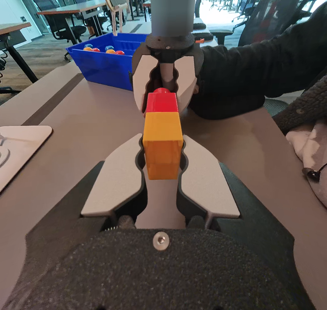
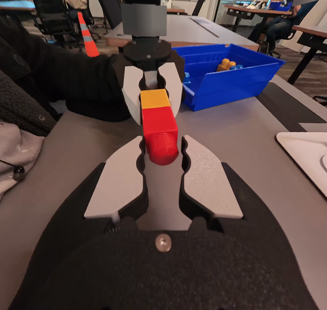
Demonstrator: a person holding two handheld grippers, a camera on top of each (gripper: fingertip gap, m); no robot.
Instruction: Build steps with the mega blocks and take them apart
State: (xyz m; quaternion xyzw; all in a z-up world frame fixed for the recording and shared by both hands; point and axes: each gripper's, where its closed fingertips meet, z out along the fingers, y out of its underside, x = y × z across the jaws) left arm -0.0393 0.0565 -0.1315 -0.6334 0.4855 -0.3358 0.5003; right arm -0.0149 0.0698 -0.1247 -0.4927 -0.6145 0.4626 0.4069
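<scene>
I'm working over a grey table (image 1: pixel 85 106) in an open office, with desks and rolling chairs behind and an orange traffic cone (image 2: pixel 87 36) off past the far gripper in the right wrist view. My left gripper (image 1: pixel 162 142) has its jaws drawn in on the yellow block (image 1: pixel 162 142), the tips pressed to its two sides, the block's hollow underside facing back toward the camera. That block is joined end to end with the red block (image 1: pixel 161 101), and the pair lies level above the table, spanning from one set of jaws to the other. My right gripper (image 2: pixel 162 140) faces the left one head on. Its jaws sit close around the red block's far end, with the round stud (image 2: pixel 163 150) pointing back between them; the left tip touches the block, while I see a thin gap at the right tip. Beyond the jaws stands a blue bin (image 2: pixel 228 85) holding more yellow, red and blue blocks (image 2: pixel 227 65). A white board (image 1: pixel 23 142) lies off to one side.
</scene>
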